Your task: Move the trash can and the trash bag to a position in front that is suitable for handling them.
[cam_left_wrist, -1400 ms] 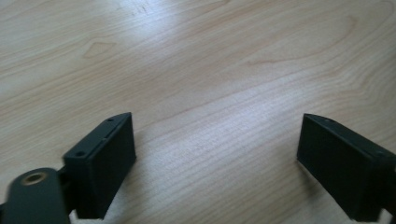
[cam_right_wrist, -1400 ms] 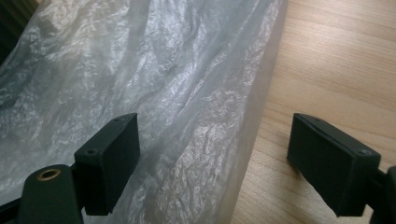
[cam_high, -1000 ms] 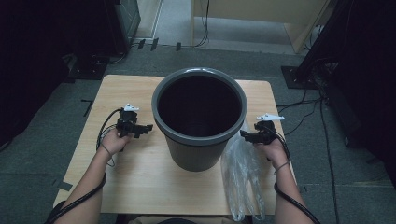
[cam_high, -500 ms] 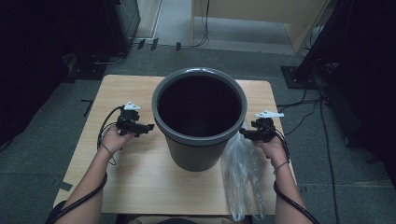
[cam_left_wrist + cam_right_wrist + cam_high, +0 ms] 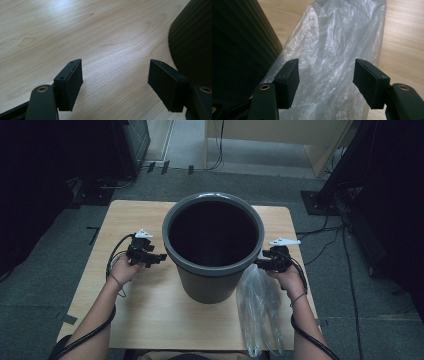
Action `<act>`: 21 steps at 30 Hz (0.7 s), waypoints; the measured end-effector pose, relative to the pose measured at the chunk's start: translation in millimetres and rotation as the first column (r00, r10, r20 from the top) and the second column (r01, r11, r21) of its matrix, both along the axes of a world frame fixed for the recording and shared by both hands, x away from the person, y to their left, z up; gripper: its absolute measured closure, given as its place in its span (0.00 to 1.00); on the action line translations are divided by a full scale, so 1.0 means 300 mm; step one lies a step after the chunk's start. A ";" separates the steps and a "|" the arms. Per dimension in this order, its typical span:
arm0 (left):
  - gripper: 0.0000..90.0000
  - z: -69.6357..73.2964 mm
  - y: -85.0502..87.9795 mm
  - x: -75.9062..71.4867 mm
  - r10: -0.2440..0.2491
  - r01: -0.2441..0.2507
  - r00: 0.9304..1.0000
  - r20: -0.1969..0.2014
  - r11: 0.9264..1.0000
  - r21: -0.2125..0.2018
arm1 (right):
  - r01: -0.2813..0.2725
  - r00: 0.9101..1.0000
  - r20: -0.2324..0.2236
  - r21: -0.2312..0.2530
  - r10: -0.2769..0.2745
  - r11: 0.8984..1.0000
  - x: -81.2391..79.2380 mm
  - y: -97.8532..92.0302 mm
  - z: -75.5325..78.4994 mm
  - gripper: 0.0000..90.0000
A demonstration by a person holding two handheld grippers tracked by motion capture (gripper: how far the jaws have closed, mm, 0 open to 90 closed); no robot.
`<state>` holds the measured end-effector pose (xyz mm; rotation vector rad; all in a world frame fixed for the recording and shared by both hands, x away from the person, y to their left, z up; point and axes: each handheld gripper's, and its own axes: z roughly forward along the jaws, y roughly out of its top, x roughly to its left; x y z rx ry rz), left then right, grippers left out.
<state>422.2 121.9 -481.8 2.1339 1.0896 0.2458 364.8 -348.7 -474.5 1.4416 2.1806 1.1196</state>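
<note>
Standing at the middle of the wooden table (image 5: 150,320), a dark grey bin (image 5: 212,270) rises upright, its mouth open and dark inside. A clear plastic bag (image 5: 257,310) lies flat on the table at the bin's four o'clock, touching its base and running toward the near edge. The left gripper (image 5: 161,257) hovers at the bin's nine o'clock, just beside the rim; its jaws have just been closing a little yet gape wide, with nothing but bare table between them. The right gripper (image 5: 259,262) hangs at the bin's three o'clock, over the bag's far end; its jaws have just been closing too, stand about half apart, and do not press the bag seen beyond them.
</note>
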 end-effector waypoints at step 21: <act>0.29 0.031 -0.047 -0.008 -0.035 0.030 0.994 -0.102 0.998 -0.052 | -0.026 0.999 -0.020 0.040 0.027 0.999 -0.005 0.049 0.044 0.38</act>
